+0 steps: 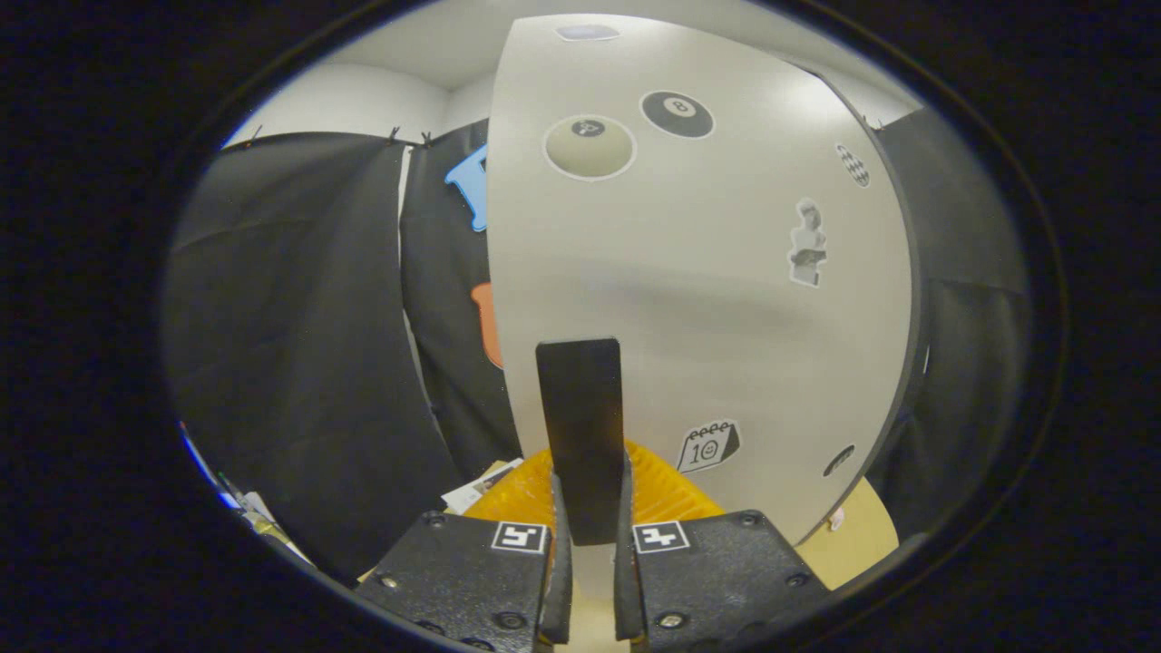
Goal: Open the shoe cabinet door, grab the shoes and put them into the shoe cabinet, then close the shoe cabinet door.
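The white cabinet door (707,299), covered in several stickers, rises right in front of me. A black upright handle (580,408) is mounted near its left edge. My gripper (588,485) is shut on the lower part of this handle. Its orange ribbed fingers (667,485) press on the handle from both sides, and the handle's top sticks out beyond them. The door's left edge stands out against the black cloth behind it.
A pale wooden surface (857,535) lies below the door at the right. Some printed papers (476,490) lie just left of the fingers. Black cloth (299,345) hangs close on the left and on the right of the door.
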### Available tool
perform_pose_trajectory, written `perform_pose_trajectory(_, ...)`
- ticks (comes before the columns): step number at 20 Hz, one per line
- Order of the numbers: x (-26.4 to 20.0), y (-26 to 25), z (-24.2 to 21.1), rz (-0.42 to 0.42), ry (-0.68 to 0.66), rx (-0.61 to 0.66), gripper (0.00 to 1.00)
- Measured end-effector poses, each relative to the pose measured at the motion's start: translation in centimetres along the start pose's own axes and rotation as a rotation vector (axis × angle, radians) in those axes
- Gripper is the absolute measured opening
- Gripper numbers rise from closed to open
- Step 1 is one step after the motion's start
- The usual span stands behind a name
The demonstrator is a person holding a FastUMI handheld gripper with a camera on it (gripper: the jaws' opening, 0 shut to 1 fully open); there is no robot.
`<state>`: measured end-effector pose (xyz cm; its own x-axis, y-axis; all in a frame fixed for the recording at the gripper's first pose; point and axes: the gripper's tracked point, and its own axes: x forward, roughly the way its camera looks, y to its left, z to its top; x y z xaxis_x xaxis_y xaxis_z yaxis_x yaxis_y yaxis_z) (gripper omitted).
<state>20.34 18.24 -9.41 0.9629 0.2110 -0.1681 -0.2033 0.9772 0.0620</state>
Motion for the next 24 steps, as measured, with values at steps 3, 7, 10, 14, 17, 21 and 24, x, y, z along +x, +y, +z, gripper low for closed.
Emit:
perform_pose_trajectory(3,-0.7,-0.4,-0.2,0.038,0.001,-0.009,0.21)
perform_pose_trajectory(7,-1.6,-1.3,-0.4,0.083,0.009,-0.008,0.21)
perform_pose_trajectory(10,-2.6,-2.0,-0.6,0.098,0.008,-0.013,0.21)
perform_pose_trajectory(14,-3.6,-3.4,-0.7,0.090,0.004,-0.013,0.21)
perform_pose_trajectory(17,-4.4,-4.3,-0.7,0.072,-0.003,-0.016,0.19)
perform_pose_trajectory(21,-5.0,-5.5,-0.7,0.052,-0.003,-0.008,0.14)
perform_pose_trajectory(24,-5.4,-6.7,-0.7,0.014,-0.006,-0.011,0.09)
